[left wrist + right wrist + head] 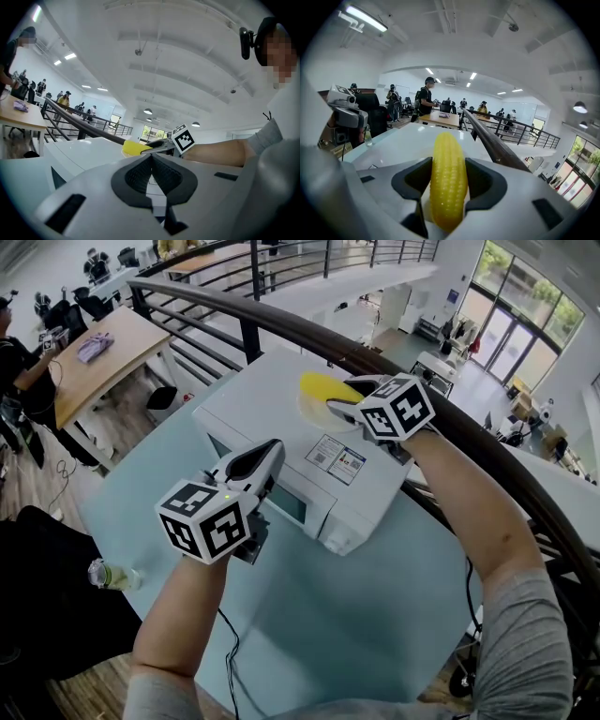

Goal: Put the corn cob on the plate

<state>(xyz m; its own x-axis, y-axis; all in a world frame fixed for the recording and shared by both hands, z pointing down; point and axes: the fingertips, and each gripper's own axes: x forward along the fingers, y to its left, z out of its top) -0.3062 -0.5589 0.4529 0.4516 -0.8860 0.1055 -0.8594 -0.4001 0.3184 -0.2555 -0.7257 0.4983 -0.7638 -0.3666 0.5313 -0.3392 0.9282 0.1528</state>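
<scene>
Corn cob (448, 154), judged stiff, light and bumpy, is clamped mid-length by the fingers of the right gripper (448, 178); those of the left gripper (151, 174) are together, empty.

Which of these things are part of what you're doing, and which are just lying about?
Part of the job: corn cob, plate, right tongs gripping the cob.
Lying about: white box, bottle, left tongs, shut and empty.

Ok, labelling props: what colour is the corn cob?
Yellow; the corn cob shows best in the right gripper view.
</scene>
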